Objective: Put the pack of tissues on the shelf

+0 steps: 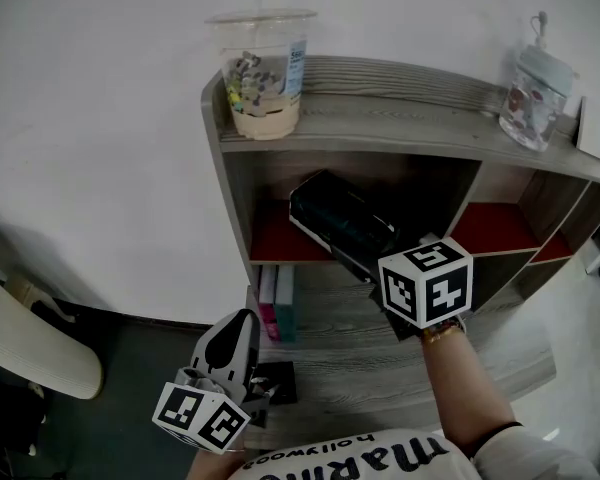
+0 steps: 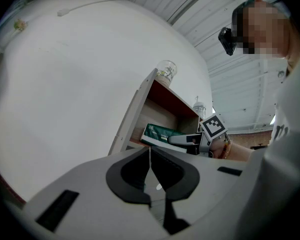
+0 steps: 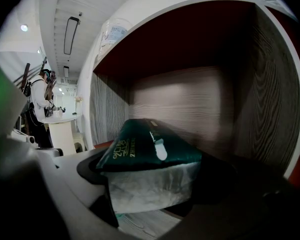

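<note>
The pack of tissues (image 1: pixel 338 216) is dark green with a clear underside. It sits tilted at the mouth of the shelf's (image 1: pixel 380 118) upper left compartment. My right gripper (image 1: pixel 368 256) is shut on its near end, below the marker cube. In the right gripper view the pack (image 3: pixel 149 151) fills the space between the jaws, with the compartment's wooden back wall (image 3: pixel 190 109) close behind. I cannot tell whether the pack touches the compartment floor. My left gripper (image 1: pixel 230 346) hangs low at the left, shut and empty, well away from the pack (image 2: pixel 162 133). Its jaws (image 2: pixel 150 170) meet.
A plastic cup with a drink (image 1: pixel 263 73) and a small lidded bottle (image 1: pixel 532 93) stand on the shelf's top. Books (image 1: pixel 277 303) stand in the lower compartment. A white chair (image 1: pixel 30 353) is at the left by the white wall. A person (image 3: pixel 40 101) stands far off.
</note>
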Tool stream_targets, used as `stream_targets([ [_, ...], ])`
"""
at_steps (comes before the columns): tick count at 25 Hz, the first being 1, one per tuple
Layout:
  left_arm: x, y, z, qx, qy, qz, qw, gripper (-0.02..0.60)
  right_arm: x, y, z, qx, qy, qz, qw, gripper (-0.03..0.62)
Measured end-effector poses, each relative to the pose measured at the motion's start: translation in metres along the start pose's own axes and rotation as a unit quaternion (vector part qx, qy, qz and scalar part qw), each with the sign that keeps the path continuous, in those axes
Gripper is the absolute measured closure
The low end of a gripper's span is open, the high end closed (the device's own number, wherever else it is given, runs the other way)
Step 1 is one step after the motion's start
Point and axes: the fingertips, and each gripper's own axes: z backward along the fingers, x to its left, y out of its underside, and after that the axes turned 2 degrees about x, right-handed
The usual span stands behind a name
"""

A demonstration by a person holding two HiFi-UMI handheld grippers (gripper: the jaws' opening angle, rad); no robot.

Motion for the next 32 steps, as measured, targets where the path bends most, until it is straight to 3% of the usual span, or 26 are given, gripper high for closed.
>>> stream_targets([
  [32, 0.017, -0.004, 0.005, 0.01, 0.012, -0.007, 0.9999, 0.558, 0.0, -0.002, -0.001, -0.022, 0.019, 0.008, 1.0, 0.106],
])
